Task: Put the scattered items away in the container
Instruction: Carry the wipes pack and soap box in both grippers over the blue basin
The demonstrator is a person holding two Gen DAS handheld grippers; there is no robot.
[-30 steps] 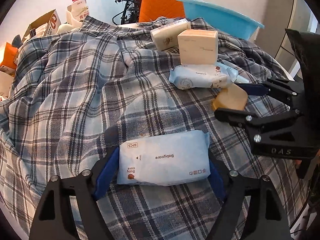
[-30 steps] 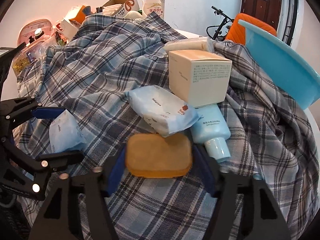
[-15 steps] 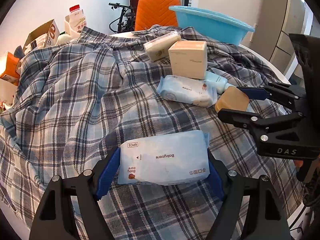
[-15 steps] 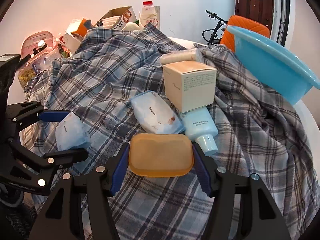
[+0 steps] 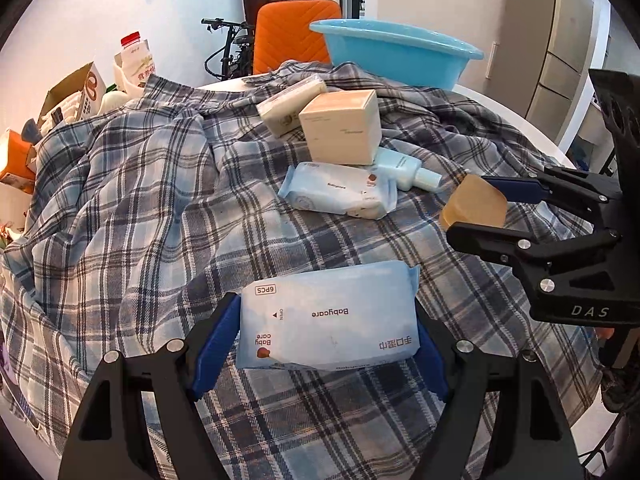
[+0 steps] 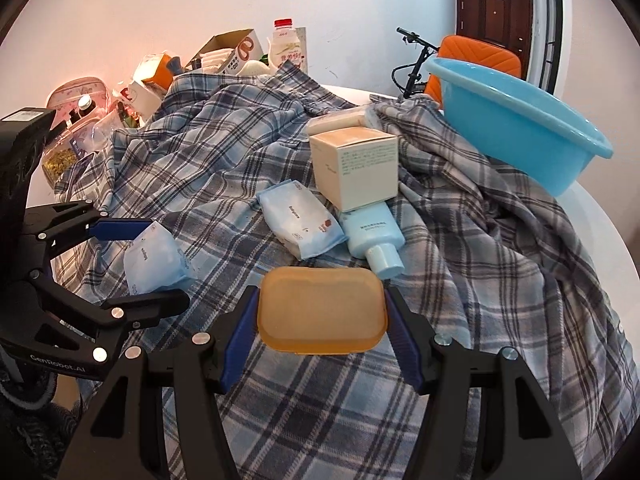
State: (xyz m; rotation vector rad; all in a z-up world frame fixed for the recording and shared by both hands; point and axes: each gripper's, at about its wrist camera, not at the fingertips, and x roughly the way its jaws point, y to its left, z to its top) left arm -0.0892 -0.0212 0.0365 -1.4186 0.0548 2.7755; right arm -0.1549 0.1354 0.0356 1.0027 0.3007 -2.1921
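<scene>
My left gripper (image 5: pixel 320 332) is shut on a light blue Babycare wipes pack (image 5: pixel 328 316), lifted above the plaid cloth (image 5: pixel 140 208); the same pack (image 6: pixel 154 260) shows at the left in the right wrist view. My right gripper (image 6: pixel 322 316) is shut on an orange soap box (image 6: pixel 322 310), also seen at the right in the left wrist view (image 5: pixel 474 204). A second wipes pack (image 5: pixel 336 190), a beige carton (image 5: pixel 344 126), a pale blue bottle (image 5: pixel 404 168) and a cream packet (image 5: pixel 290 100) lie ahead. The blue basin (image 5: pixel 392 54) stands at the back.
Boxes and a milk bottle (image 5: pixel 136 62) crowd the far left edge. An orange chair (image 5: pixel 294 34) and a bicycle (image 5: pixel 224 48) stand behind the table. The white table rim (image 6: pixel 600 232) shows bare at the right, beside the basin (image 6: pixel 516 120).
Both grippers have risen and pulled back with their loads, so the items on the cloth look smaller and farther. The basin and chair show more fully.
</scene>
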